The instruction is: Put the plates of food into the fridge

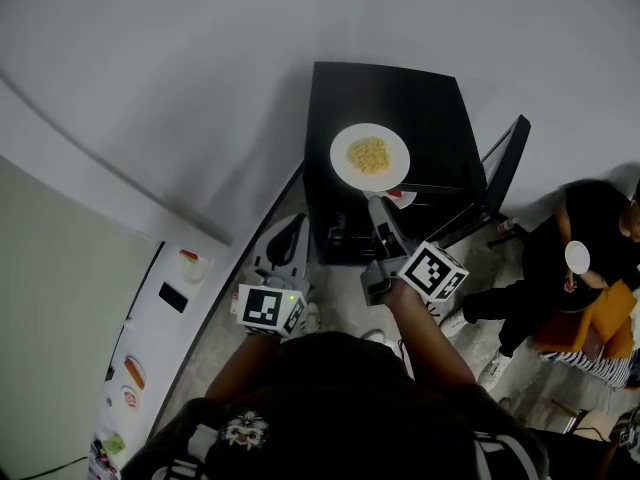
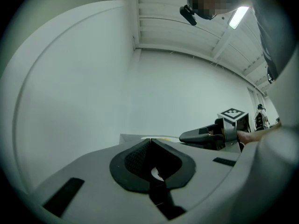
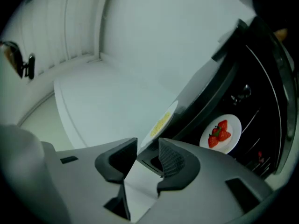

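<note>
Right tool (image 3: 147, 146) released, jaws apart at near rim of plate of yellow food (image 1: 370, 156) on top of black fridge (image 1: 420, 98), probably lining up to grab. Plate of strawberries (image 3: 220, 133) already inside. Left tool (image 2: 150, 146) clenched, empty, kept clear.

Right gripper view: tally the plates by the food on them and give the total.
plate with yellow food: 1
plate with strawberries: 1
Total: 2
</note>
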Demonstrator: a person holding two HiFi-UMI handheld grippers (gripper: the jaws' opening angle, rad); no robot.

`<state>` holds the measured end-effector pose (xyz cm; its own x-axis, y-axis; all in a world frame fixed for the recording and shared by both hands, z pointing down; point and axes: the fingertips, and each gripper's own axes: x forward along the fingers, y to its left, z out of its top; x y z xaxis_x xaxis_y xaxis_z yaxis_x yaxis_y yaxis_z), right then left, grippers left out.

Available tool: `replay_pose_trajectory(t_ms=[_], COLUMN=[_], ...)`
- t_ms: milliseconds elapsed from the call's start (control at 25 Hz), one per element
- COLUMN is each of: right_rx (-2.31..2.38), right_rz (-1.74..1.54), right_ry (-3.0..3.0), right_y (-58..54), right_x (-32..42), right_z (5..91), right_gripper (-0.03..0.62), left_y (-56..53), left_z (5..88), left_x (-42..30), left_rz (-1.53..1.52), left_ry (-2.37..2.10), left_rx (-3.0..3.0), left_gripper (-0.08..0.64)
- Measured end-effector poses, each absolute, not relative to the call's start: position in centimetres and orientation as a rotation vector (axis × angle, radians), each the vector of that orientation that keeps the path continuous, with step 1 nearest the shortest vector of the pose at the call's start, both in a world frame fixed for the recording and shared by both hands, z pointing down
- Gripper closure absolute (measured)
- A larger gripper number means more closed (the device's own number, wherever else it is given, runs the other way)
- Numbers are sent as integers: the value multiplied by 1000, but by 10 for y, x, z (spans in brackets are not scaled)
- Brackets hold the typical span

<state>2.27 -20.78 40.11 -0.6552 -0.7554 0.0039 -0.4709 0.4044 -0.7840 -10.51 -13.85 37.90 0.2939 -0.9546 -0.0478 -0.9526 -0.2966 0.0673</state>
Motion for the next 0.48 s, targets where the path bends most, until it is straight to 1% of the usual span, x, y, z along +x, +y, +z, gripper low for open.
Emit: replay_pose_trajectory(t_ms=[160, 480], right_rx=[-986, -941], right_rz=[-1317, -1477], right_ry=[2131, 1922], right_y=[-219, -235], right_x=[20, 13], right_z=[402, 403], right_gripper=[437, 439], left_y=[-137, -139], left_z=[378, 383], left_x=[-119, -132], left_rz=[-120, -132], left_ry=[-1873, -1851], left_rx=[2490, 2503], left_gripper=[537, 537])
